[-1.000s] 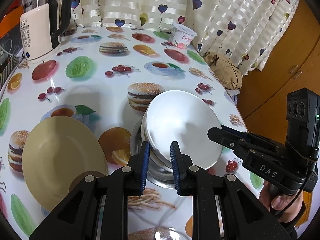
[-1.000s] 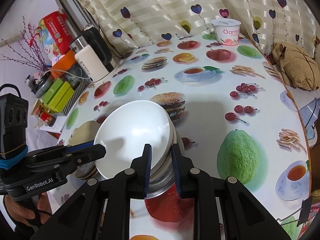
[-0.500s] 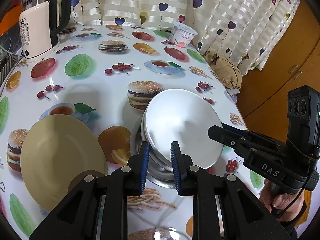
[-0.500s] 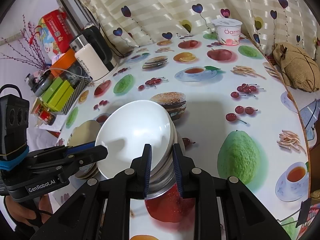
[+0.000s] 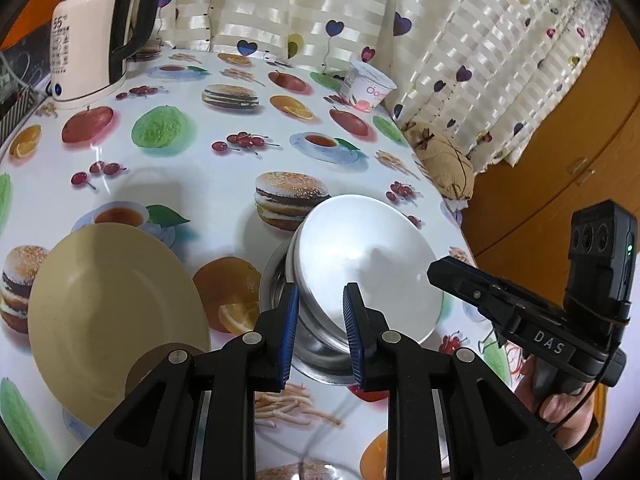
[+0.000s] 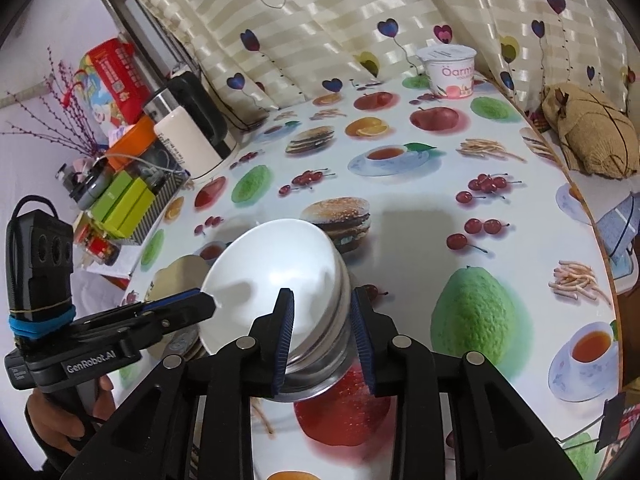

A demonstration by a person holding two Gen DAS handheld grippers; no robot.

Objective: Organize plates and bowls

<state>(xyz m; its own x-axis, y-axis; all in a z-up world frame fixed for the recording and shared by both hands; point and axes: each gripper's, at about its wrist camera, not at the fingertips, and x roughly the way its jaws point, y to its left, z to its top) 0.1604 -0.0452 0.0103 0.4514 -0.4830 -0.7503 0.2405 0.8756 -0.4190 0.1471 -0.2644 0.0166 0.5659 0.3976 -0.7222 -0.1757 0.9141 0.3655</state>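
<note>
Two tools [image 5: 320,320] [image 6: 323,334] flanking white bowl [image 5: 368,264]

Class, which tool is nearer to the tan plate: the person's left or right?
Left. The left tool is at the white bowl's rim beside the tan plate; the right tool is at the bowl's far rim.

**Around your work area**

You have a cream electric kettle [image 5: 86,46] at the far left of the food-print tablecloth [image 5: 192,168]. A yogurt tub [image 5: 370,90] stands by the heart-patterned curtain [image 5: 440,40]. A tan cloth bundle [image 6: 588,130] sits past the table's right edge; green boxes [image 6: 124,202] fill a rack.
</note>
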